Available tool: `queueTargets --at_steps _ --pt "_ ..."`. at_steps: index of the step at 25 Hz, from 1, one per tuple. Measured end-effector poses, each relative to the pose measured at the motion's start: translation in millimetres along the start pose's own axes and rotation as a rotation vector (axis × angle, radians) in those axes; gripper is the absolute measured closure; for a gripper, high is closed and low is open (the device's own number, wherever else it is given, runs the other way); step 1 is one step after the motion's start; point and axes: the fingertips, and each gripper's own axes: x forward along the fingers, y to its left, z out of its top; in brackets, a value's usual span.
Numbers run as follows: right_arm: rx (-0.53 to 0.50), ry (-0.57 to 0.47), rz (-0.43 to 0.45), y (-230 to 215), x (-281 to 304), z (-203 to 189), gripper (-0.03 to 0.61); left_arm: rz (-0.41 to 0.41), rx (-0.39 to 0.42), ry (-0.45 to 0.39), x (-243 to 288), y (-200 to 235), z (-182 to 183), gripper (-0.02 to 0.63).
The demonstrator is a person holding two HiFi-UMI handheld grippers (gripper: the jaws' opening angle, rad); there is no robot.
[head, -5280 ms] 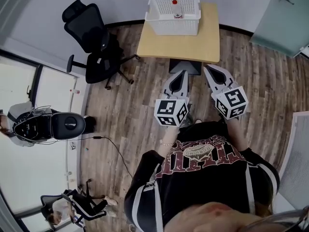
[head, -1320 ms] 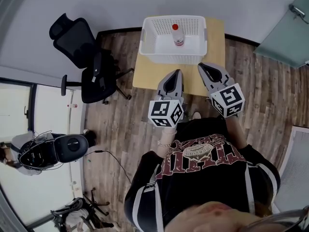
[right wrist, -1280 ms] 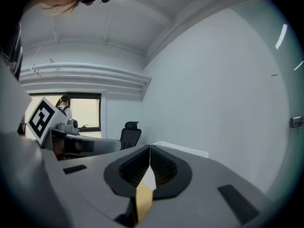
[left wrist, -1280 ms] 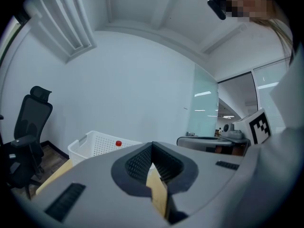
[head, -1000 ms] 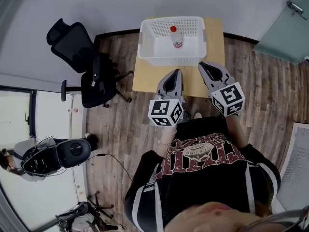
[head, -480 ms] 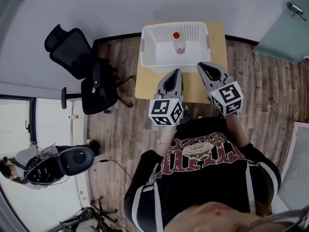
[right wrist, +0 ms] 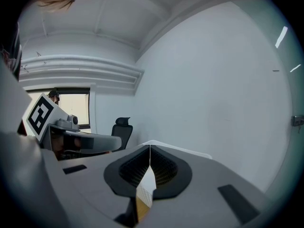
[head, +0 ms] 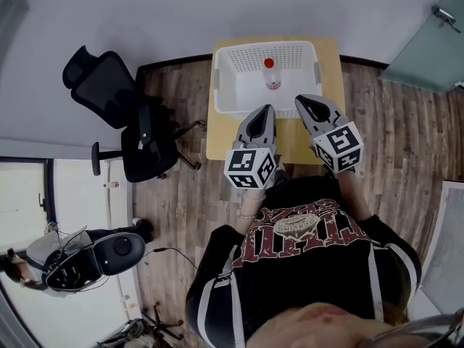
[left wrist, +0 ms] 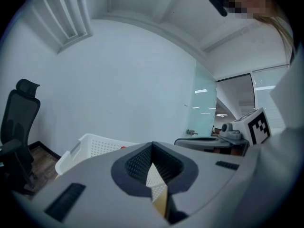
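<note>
The white perforated plastic basket (head: 217, 85) on the light wooden table (head: 217, 140) sits closer to both grippers than a second ago. A clear red-capped bottle (head: 271, 75) stands inside it. The left gripper (head: 264, 110) and right gripper (head: 301, 101) hover at its near rim, jaws pressed together, empty.

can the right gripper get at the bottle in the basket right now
Probably yes: the white basket is open on top and nothing stands between the right gripper and the bottle.
</note>
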Motion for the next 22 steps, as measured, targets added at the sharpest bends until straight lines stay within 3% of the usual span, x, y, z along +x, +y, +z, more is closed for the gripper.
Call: queueTargets --at_steps 22 --pt "0.004 0.07 -0.081 -37 72 -16 0.56 -0.058 0.002 0.05 55 53 3 0.566"
